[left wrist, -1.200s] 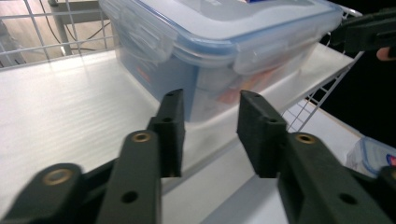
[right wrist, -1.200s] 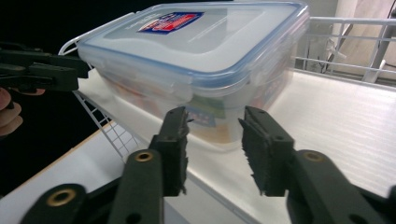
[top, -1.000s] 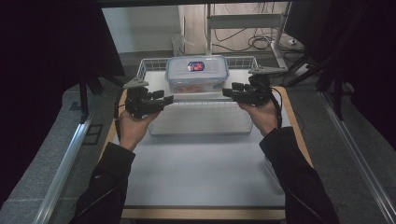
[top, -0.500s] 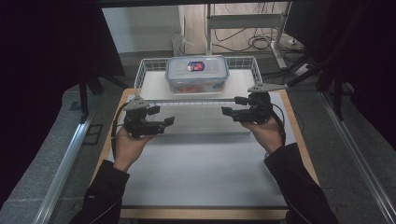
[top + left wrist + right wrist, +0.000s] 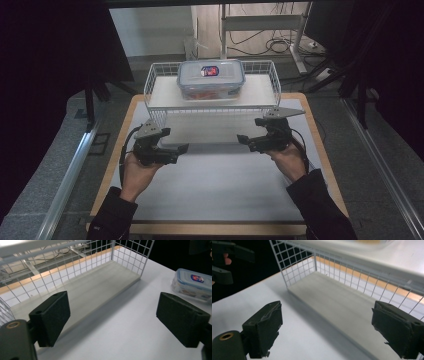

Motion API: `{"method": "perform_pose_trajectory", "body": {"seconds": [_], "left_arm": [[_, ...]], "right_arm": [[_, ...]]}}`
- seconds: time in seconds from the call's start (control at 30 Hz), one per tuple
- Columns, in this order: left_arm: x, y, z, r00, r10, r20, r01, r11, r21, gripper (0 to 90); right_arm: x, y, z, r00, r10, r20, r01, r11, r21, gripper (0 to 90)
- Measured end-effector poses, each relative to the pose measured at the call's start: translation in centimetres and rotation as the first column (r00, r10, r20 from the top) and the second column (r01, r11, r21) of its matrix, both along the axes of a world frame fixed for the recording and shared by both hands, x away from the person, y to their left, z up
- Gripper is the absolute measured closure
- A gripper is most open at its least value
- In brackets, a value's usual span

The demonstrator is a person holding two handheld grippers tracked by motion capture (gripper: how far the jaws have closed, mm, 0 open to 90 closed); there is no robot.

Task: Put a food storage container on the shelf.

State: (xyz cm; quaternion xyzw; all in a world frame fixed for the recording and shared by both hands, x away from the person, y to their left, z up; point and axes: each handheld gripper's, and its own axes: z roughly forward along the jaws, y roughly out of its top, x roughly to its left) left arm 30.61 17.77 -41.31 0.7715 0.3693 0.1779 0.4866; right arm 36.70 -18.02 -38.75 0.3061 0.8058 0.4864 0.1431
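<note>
Your left hand-held gripper (image 5: pixel 182 148) sits at about 8 o'clock on the white bench (image 5: pixel 220 195), jaws pointing toward 3 o'clock. They have just been opening and now stand released, wide apart, with nothing between them; in the left gripper view bare bench top shows in the gap.

Your right hand-held gripper (image 5: pixel 242 139) sits at about 3 o'clock, jaws pointing toward 9 o'clock. They too have just been opening and stand released. In the right gripper view the gap shows bench and the lower board of the wire rack (image 5: pixel 272 82).

The wire rack stands at 12 o'clock on the bench, beyond both hand-held grippers and apart from them. Its upper shelf carries the clear plastic container (image 5: pixel 211 80) with a blue-rimmed lid and a red-and-blue label, placed near the shelf's middle, upright and lid on. Contents look reddish; cannot tell what they are.

In the left gripper view a second lidded container (image 5: pixel 193 283) of the same kind rests on the bench at the 2 o'clock corner of that picture, clear of the rack.
</note>
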Motion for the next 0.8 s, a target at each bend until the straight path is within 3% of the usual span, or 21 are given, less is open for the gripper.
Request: {"method": "perform_pose_trajectory", "body": {"seconds": [0.17,0.43,0.5,0.67,0.8], "left_arm": [[-0.9,-0.5,-0.9,0.9998,-0.02,-0.007,0.02,0.9998,-0.001,9.1],[-2.7,-0.5,-2.7,0.9998,-0.021,0.001,0.021,0.9986,0.049,6.1],[-3.2,-0.4,-3.0,0.9998,-0.02,0.004,0.02,0.9989,0.043,5.8],[-4.2,-0.2,-4.3,0.9999,-0.014,0.004,0.014,0.998,0.061,3.3],[-5.0,-0.3,-5.3,0.9999,-0.012,0.006,0.012,0.9972,0.074,1.9]], "right_arm": [[-1.0,-0.6,-0.9,0.9999,-0.001,-0.012,0.001,1.0,0.001,6.9],[-2.7,-1.8,-2.2,0.9997,-0.003,-0.025,0.003,1.0,0.004,2.9],[-3.1,-2.1,-2.5,0.9997,-0.008,-0.023,0.008,1.0,0.007,2.5],[-4.5,-2.6,-4.0,0.9999,-0.013,-0.011,0.013,1.0,-0.025,0.5],[-5.5,-3.1,-5.2,0.9994,-0.005,-0.034,0.004,1.0,-0.027,0.2]]}}
